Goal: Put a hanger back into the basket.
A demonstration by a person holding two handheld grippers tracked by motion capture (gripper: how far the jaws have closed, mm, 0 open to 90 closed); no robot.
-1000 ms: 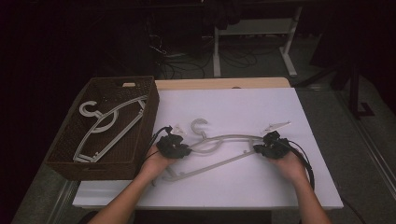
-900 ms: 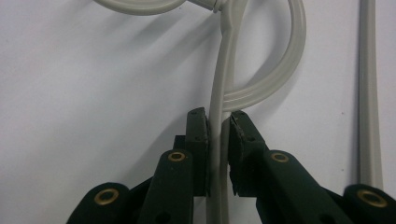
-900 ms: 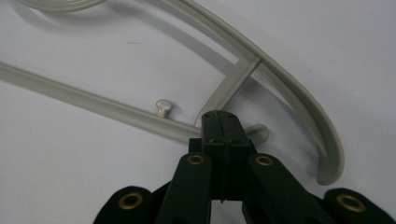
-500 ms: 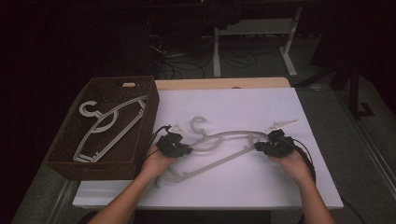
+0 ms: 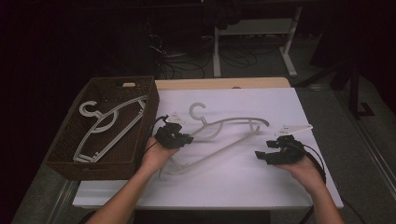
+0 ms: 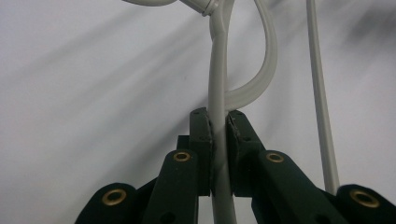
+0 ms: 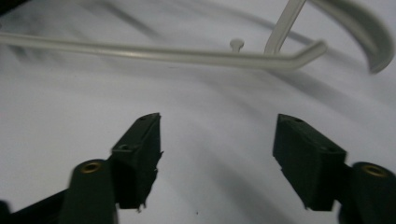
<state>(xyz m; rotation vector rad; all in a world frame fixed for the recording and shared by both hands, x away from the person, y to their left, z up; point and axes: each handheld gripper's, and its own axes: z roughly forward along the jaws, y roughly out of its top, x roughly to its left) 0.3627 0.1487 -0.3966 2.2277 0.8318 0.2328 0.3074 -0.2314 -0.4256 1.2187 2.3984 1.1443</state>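
Left gripper [image 5: 186, 138] pinches the grey hanger [image 5: 233, 123] arm; right gripper [image 5: 261, 154] gapes empty. Probably binning it: lift level, clear the basket [image 5: 63, 163] rim.

Rig look: two black hand-held grippers, forearms showing bare.

Left gripper [image 5: 172, 135] and right gripper [image 5: 280, 153] are showing black bodies, each carrying a pale three-cornered plate on top and trailing a black cable. Jaws are reading as flat black blocks on black links, brass-coloured rivets glinting at the pivots, small screw holes dotting the pads [image 6: 201, 140].
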